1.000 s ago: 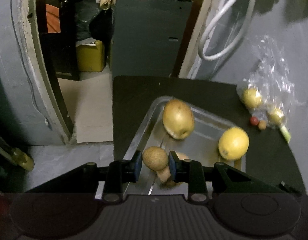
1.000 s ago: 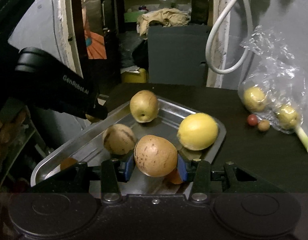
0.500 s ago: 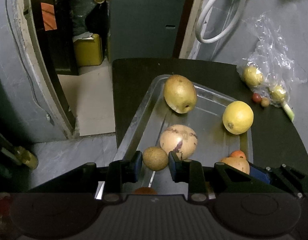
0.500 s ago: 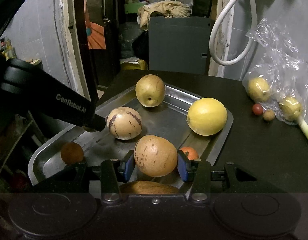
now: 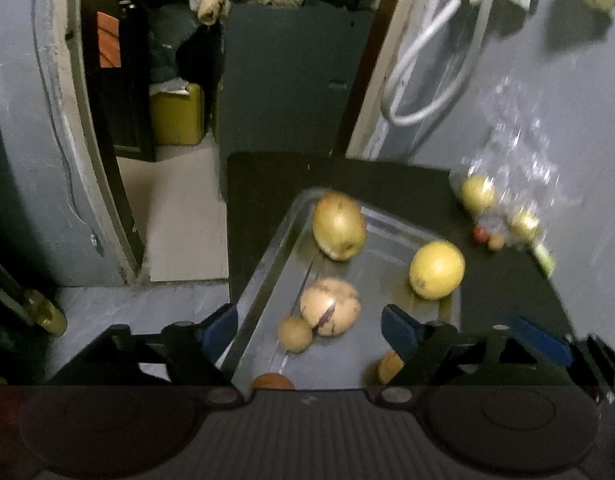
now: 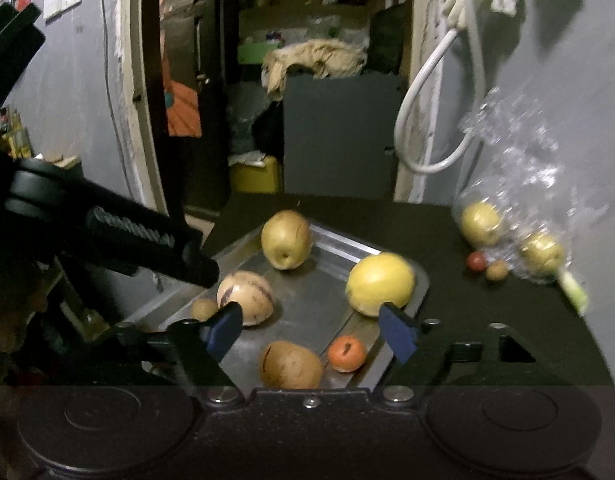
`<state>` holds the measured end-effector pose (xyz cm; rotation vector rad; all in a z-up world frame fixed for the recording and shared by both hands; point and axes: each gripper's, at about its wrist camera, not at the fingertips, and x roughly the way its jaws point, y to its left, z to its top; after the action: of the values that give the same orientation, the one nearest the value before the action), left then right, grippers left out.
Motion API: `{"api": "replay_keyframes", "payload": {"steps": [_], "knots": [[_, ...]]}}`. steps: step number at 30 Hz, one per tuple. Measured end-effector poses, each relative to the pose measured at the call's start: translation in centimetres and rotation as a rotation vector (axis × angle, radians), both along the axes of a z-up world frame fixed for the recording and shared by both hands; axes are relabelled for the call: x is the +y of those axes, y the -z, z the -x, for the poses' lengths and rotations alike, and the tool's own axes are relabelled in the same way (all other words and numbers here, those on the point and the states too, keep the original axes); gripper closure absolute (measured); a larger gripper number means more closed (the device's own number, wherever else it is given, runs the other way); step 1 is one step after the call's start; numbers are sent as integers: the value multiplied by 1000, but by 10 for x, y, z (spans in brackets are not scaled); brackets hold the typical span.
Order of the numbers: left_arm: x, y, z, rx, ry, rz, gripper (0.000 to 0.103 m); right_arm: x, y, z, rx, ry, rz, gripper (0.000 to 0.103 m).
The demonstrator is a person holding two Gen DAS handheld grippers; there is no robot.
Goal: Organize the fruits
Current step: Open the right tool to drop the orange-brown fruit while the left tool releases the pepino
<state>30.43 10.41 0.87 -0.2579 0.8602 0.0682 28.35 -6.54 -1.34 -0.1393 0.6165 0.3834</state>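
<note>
A metal tray [image 5: 267, 268] [image 6: 339, 244] on the black table holds several fruits. A small brown kiwi [image 5: 294, 334] [image 6: 203, 308] lies beside a striped pale melon [image 5: 330, 307] [image 6: 245, 298]. A brown pear [image 6: 289, 365] and a small orange [image 6: 346, 353] lie at the near end. A yellow pear [image 5: 339, 226] [image 6: 286, 239] and a lemon [image 5: 437, 269] [image 6: 379, 283] sit farther back. My left gripper [image 5: 309, 328] is open above the kiwi. My right gripper [image 6: 313, 332] is open above the brown pear. Both hold nothing.
A clear plastic bag [image 5: 507, 184] [image 6: 515, 208] with yellow fruits lies at the table's right, two tiny round fruits [image 6: 485, 265] beside it. A white hose [image 6: 435, 120] hangs on the grey wall. Off the table's left edge are a doorway and floor [image 5: 179, 208].
Both grippers opened and pulled back and up. The left one let the kiwi go beside the striped melon; the right one let the brown pear go next to the small orange.
</note>
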Motion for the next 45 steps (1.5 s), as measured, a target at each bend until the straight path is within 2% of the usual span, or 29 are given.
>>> {"api": "replay_keyframes", "payload": {"steps": [4, 8, 11, 15, 20, 22, 27, 31, 38, 45], "knots": [[2, -27, 12, -48, -20, 80, 6, -13, -21, 15, -46, 46, -31, 13], [-1, -49, 28, -106, -4, 107, 1, -27, -45, 35, -105, 90, -63, 5], [-2, -63, 43, -136, 9, 127, 1, -34, -59, 50, -139, 119, -67, 1], [-2, -74, 68, -162, 13, 154, 1, -44, -75, 75, -163, 153, -78, 1], [-4, -80, 99, -178, 16, 143, 1, -50, -86, 106, -176, 176, -70, 1], [-5, -78, 110, -181, 11, 144, 1, -50, -89, 118, -179, 181, -62, 1], [-6, -65, 131, -141, -2, 205, 1, -46, -92, 143, -184, 168, -29, 1], [-12, -53, 149, -122, 5, 190, 1, -46, -87, 161, -167, 157, 1, 1], [-18, -27, 168, -35, 2, 199, 1, -55, -64, 180, -58, 175, 49, 1], [-32, -5, 171, 56, 48, 146, 1, -70, -37, 178, 70, 250, 111, 1]]}}
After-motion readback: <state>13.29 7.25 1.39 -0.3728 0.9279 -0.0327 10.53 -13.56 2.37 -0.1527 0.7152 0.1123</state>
